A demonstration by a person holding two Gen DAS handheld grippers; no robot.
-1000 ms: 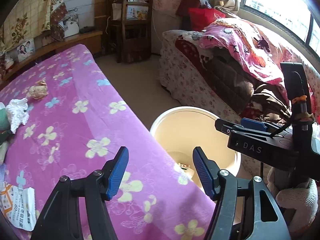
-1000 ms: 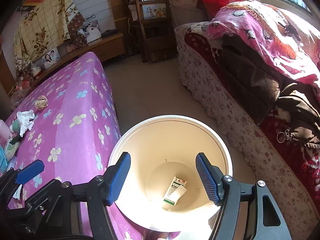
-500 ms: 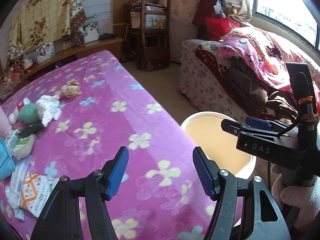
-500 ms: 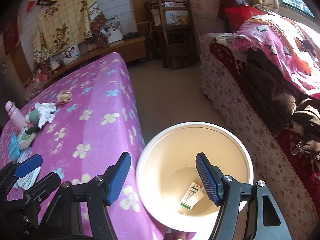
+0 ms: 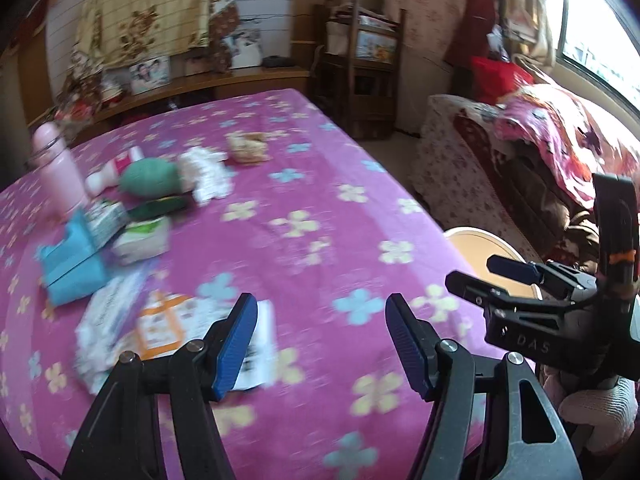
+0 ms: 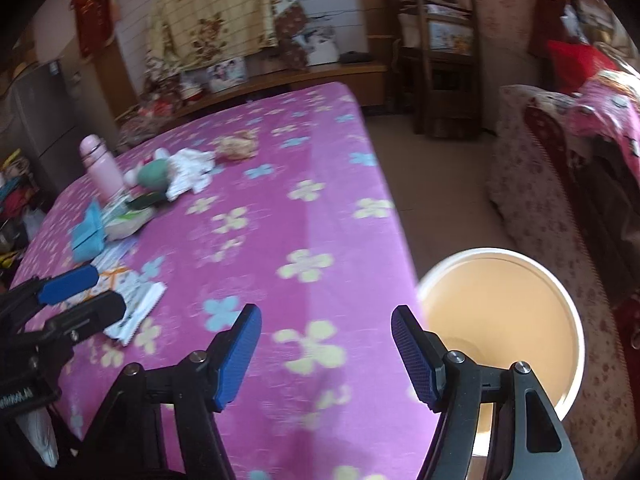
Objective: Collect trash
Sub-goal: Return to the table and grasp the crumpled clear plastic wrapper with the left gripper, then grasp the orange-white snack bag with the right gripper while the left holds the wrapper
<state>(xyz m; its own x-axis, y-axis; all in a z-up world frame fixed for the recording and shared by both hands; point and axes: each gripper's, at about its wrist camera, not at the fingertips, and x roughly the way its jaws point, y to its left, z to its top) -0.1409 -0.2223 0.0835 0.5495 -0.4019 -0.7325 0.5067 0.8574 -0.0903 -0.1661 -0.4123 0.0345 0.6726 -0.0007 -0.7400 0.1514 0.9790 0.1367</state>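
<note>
Trash lies on the purple flowered tablecloth (image 5: 320,208): a flat printed wrapper (image 5: 168,320) near the front left, a crumpled white tissue (image 5: 206,174), a brownish wad (image 5: 248,146), small packets (image 5: 140,236) and a blue pack (image 5: 74,264). My left gripper (image 5: 320,332) hangs open and empty over the cloth, its left pad just right of the wrapper. My right gripper (image 6: 326,352) is open and empty above the table's near right edge. The cream bin (image 6: 500,320) stands on the floor to its right. The right gripper also shows in the left wrist view (image 5: 496,276).
A pink bottle (image 6: 100,166) and a green round thing (image 6: 154,174) stand among the trash. A sofa with pink blankets (image 5: 560,136) runs along the right under the window. A wooden chair (image 6: 444,68) and a low shelf sit behind the table. Bare floor separates table and sofa.
Both grippers have swung left from above the bin to over the table. The bin has slid to the right of both views and the trash pile has come into view. Jaws kept their opening.
</note>
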